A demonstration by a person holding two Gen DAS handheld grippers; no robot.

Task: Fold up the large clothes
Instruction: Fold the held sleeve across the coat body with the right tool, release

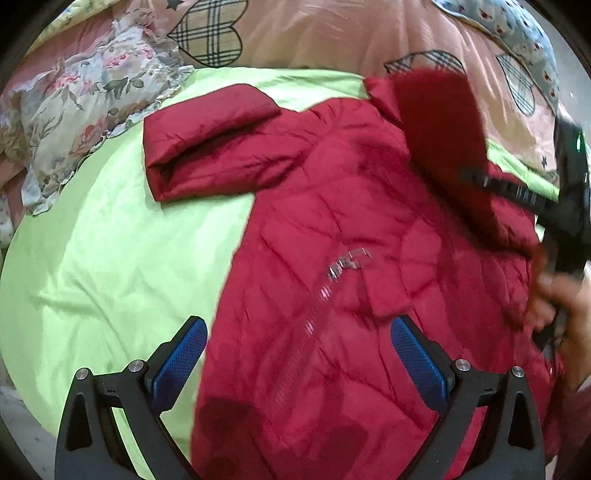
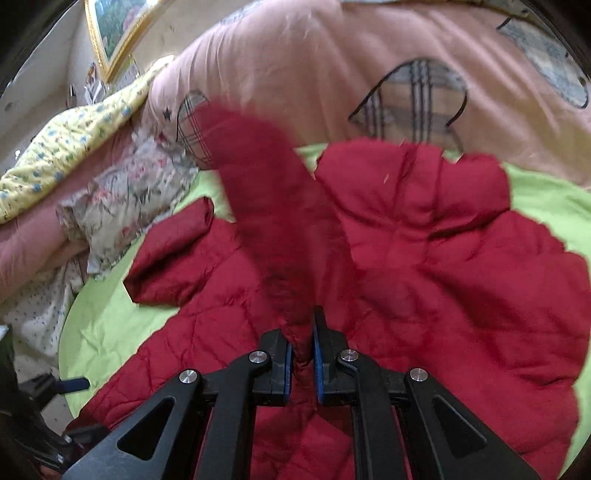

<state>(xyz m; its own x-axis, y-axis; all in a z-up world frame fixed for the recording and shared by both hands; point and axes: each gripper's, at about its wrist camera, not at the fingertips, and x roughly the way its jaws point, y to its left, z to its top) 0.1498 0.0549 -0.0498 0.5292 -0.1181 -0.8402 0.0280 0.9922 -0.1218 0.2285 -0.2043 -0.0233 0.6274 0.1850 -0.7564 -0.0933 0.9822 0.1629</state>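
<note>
A red quilted jacket (image 1: 351, 240) lies front up on a green sheet (image 1: 110, 258), its zip (image 1: 325, 288) running down the middle. My left gripper (image 1: 301, 350) hovers open over the jacket's lower front, nothing between its blue pads (image 1: 417, 358). One sleeve (image 1: 214, 147) lies folded at the upper left. My right gripper (image 2: 303, 343) is shut on the other sleeve (image 2: 266, 206), which hangs lifted and blurred above the jacket body (image 2: 443, 277). In the left wrist view that gripper (image 1: 476, 179) enters from the right, held by a hand (image 1: 565, 306).
A pink quilt with plaid hearts (image 1: 314, 37) is heaped behind the jacket. A floral cloth (image 1: 81, 103) lies at the back left, a yellow flowered blanket (image 2: 66, 147) beyond it. A framed picture (image 2: 118, 26) hangs on the wall. Bare green sheet (image 2: 103, 325) lies left of the jacket.
</note>
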